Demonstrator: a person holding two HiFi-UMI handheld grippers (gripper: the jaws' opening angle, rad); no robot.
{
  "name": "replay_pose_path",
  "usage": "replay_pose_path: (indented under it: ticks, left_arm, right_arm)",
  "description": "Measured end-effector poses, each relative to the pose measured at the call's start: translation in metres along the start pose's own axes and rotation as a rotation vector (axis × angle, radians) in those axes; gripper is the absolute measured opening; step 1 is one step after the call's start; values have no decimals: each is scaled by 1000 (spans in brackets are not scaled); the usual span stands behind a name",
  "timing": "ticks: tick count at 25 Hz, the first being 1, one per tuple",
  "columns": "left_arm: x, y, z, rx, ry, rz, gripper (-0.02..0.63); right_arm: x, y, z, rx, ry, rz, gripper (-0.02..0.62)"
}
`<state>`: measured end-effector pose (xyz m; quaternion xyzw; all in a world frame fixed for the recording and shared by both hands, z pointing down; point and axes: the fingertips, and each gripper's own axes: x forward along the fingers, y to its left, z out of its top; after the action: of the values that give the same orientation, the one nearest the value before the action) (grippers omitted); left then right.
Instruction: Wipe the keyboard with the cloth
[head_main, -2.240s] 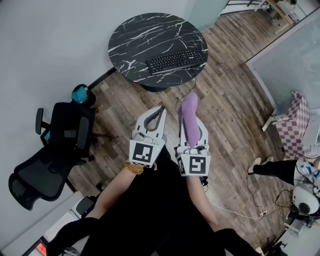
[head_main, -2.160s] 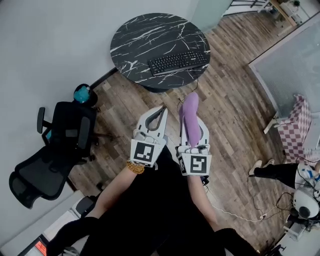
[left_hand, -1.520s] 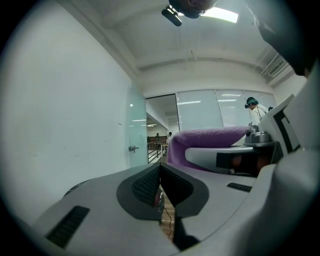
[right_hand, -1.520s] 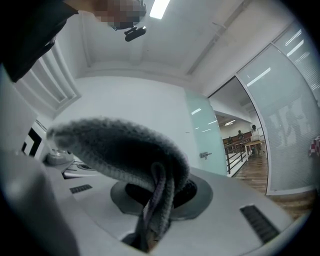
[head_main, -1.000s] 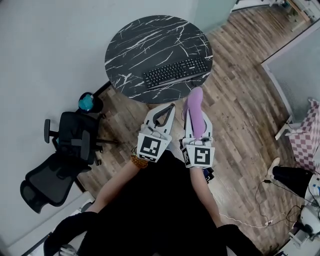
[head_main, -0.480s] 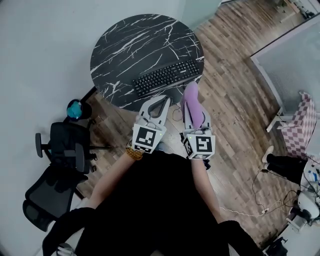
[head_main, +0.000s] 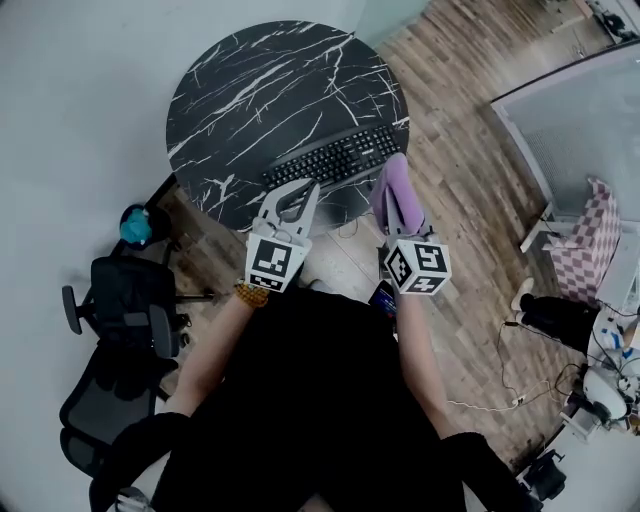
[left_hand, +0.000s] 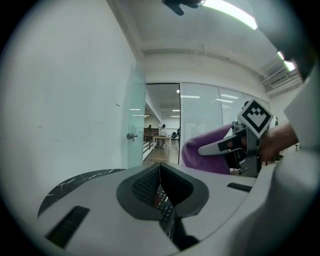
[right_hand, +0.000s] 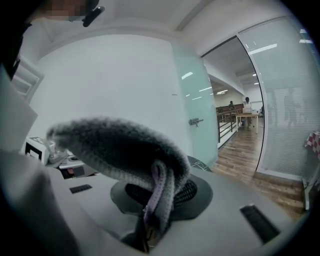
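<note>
- Marble-topped table (head_main: 250, 80) carries the keyboard (head_main: 335, 160), just ahead of both claws.
- Right claw (head_main: 396, 200) pinches the purple cloth (head_main: 392, 175); left claw (head_main: 297, 188) is closed, empty.
- Approach step, I judge; next, lower cloth onto keys.

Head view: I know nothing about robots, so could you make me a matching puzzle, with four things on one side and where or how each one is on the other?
1 keyboard
2 cloth
3 office chair
4 left gripper

A shut, empty
B standing on the wood floor
C lying on the round marble table
D purple, clamped in the right gripper

Pairs: 1-C, 2-D, 3-B, 4-A
</note>
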<state>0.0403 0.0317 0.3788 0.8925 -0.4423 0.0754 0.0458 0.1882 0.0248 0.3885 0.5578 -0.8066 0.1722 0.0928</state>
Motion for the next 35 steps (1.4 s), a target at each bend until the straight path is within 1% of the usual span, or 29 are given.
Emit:
replay_pose_path:
  ticks: [3,7,10,13,17,22,24,25,28,29,31,32,33,34,35]
  left_arm:
    - [6,26,-14,22,20,-26,14]
    - [11,63,-46,36,80,-47,14]
    - [12,83,-66,44,111,-69,14]
    - [17,99,-85,56,145,-82,14]
    - [22,107,-111,67,203,-101,14]
    - [31,114,-142,107,270,-120,15]
    - [33,116,-154,109,285,-125,15]
    - [37,119,-161,97,295,-126,15]
    - [36,123,-186,30,354,-105,15]
    - [34,123,-193,24,372,-101,15]
    - [30,121,-208,43,412,-118,19]
    - [27,119,-216,56,436,-135,46]
    - [25,117,-224,68,459,-154,125]
    - [23,115,-231,81,481,-167,165]
    - [23,115,-238,94,501,-175,181]
  right_arm:
    - [29,-7,-7,36,63,-27,72]
    - [63,-14,-13,22,140,-54,72]
    - [79,-21,-7,34,149,-59,72]
    - [91,-33,-3,20,172,-94,72]
    - [102,-58,-5,8,202,-149,72]
    - [122,-97,-11,-27,237,-182,72]
    - [133,-113,-16,-44,249,-175,72]
    - [141,-121,-17,-60,257,-167,72]
    - [164,-146,-27,-100,297,-141,72]
    - [172,-153,-33,-104,312,-135,72]
    - [188,-168,-43,-103,341,-124,72]
    - [196,-173,-48,-99,354,-118,72]
    - [202,-178,-53,-96,364,-111,72]
    - [209,-182,-57,-95,373,-104,72]
    - [216,-187,-60,-99,382,-97,72]
